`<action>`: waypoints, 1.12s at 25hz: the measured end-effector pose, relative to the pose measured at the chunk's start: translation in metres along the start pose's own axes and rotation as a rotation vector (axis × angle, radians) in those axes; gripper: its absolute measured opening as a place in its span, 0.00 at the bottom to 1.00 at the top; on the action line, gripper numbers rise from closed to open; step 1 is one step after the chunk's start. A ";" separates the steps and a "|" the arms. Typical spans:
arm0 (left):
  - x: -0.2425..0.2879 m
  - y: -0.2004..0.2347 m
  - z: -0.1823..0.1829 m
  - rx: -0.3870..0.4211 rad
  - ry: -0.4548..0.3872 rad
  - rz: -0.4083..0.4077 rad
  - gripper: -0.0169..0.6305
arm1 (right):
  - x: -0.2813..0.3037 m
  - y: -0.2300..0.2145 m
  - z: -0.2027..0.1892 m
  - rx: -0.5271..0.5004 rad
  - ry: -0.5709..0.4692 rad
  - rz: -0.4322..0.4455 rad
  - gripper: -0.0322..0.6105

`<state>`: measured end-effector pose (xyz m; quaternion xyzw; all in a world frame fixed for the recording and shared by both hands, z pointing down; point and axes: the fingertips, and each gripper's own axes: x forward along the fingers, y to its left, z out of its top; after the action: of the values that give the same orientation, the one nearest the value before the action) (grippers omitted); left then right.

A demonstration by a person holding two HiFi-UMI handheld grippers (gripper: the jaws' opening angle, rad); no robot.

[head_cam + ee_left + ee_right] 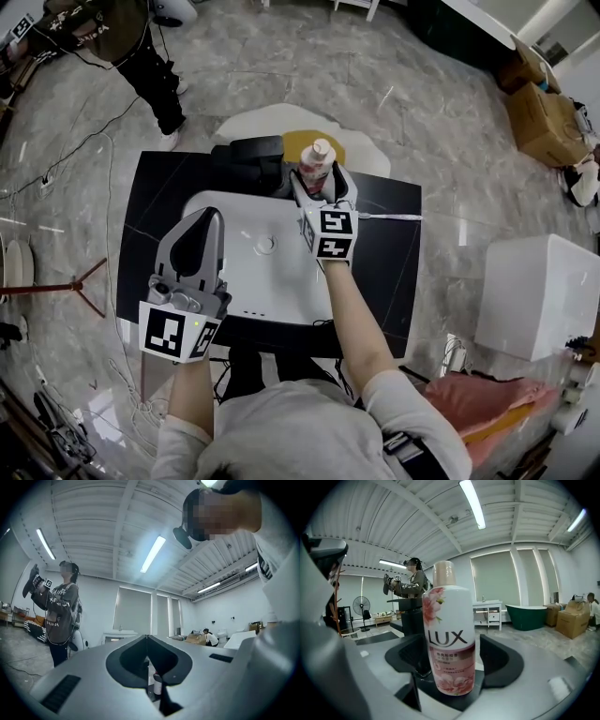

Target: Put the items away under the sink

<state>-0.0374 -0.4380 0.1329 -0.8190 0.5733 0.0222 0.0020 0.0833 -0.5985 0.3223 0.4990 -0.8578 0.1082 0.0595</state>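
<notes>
A white and pink Lux bottle with a beige cap stands upright between the jaws of my right gripper, which is shut on its lower half. In the right gripper view the bottle fills the middle, with a dark pad on either side of it. It is held above the far rim of the white sink basin, set in a black countertop. My left gripper hovers over the basin's left side, its jaws closed together on nothing. The left gripper points up at the room. The space under the sink is hidden.
A black faucet block sits behind the basin. Another person with grippers stands on the marble floor at far left. Cardboard boxes lie at far right, a white box at right, and cables on the floor at left.
</notes>
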 end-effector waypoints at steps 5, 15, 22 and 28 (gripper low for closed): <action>-0.005 0.009 -0.004 0.002 0.012 0.014 0.03 | 0.011 0.001 -0.002 0.003 0.003 -0.026 0.63; -0.014 0.016 -0.003 0.006 0.013 0.032 0.03 | 0.010 -0.001 -0.007 -0.035 0.018 -0.016 0.60; -0.015 0.018 -0.003 0.008 0.008 0.030 0.03 | -0.001 0.000 -0.009 -0.047 0.034 0.001 0.59; -0.013 0.012 0.005 0.015 -0.011 0.014 0.03 | -0.025 0.002 0.016 -0.023 -0.013 0.021 0.59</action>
<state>-0.0532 -0.4292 0.1289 -0.8148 0.5792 0.0223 0.0109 0.0940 -0.5805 0.3008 0.4899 -0.8645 0.0955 0.0586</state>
